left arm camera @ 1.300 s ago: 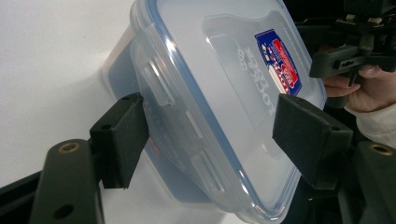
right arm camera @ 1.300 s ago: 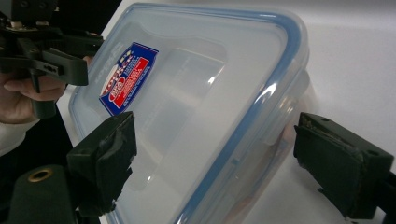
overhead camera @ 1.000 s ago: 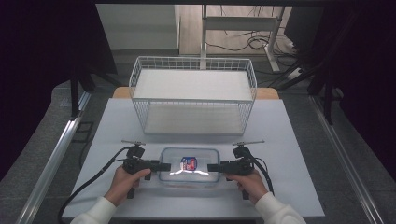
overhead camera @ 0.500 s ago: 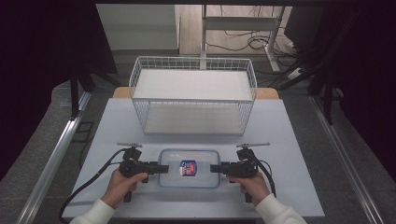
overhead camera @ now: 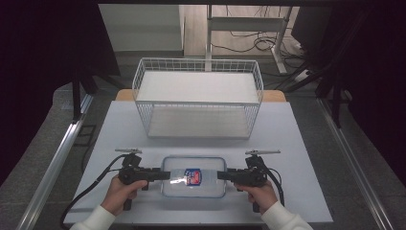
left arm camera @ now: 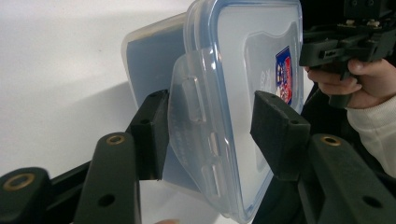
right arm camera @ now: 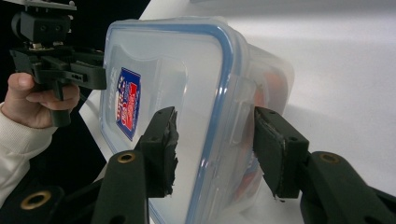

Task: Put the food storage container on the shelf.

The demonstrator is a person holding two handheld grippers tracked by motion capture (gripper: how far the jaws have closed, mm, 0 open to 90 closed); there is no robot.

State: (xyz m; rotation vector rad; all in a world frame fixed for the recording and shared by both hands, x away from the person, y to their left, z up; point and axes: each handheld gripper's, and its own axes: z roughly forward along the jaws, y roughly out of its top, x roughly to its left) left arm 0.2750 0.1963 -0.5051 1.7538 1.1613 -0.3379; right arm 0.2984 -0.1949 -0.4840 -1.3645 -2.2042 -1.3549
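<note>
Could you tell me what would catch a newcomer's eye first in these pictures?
Probably the clear box with a blue-rimmed lid and a red-and-blue label, lying at the near edge of the white table. The left claw and right claw flank its two short ends, each with the lid edge between its jaws, which have just been closing. Behind it stands a white wire basket.

White table (overhead camera: 297, 143); grey floor (overhead camera: 43, 143); dark surroundings
</note>
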